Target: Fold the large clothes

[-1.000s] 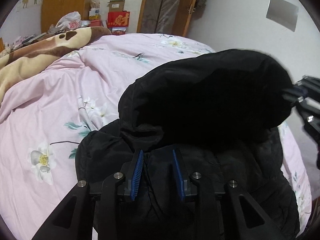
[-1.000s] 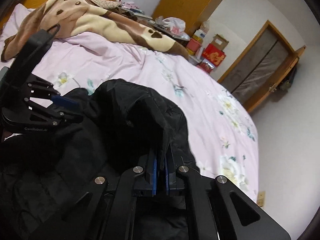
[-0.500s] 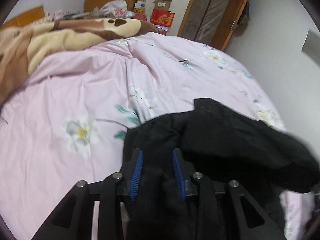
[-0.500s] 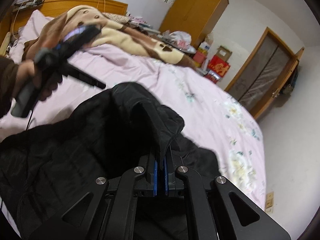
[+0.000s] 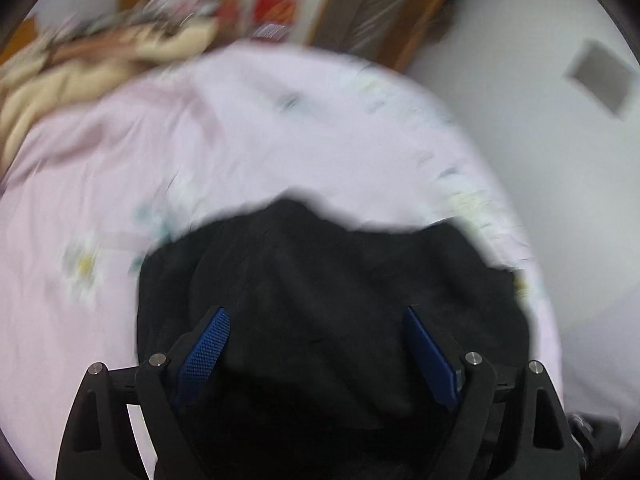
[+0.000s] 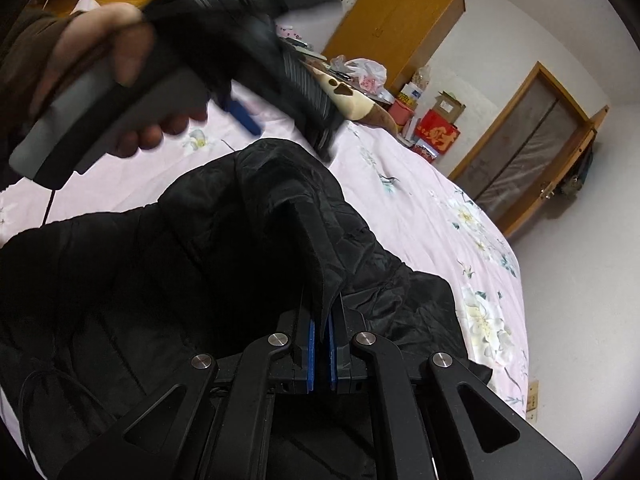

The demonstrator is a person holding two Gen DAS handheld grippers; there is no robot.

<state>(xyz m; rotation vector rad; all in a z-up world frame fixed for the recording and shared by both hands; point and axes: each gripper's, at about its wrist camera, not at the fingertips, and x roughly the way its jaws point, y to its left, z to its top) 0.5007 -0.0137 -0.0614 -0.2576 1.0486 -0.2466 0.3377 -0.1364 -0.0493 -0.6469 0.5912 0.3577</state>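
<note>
Folding the big black puffy coat (image 6: pixel 224 272) on the pink flowered bed (image 5: pixel 248 128): right claw (image 6: pixel 321 354) clamped on its edge, left claw (image 5: pixel 316 354) opening with nothing pinched, needing a new grab.

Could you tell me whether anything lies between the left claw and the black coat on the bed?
Nothing visible does. The left claw is opening directly above the coat, with only dark fabric showing between its pads and none of it pinched. The right claw is shut on a fold of the coat.
</note>
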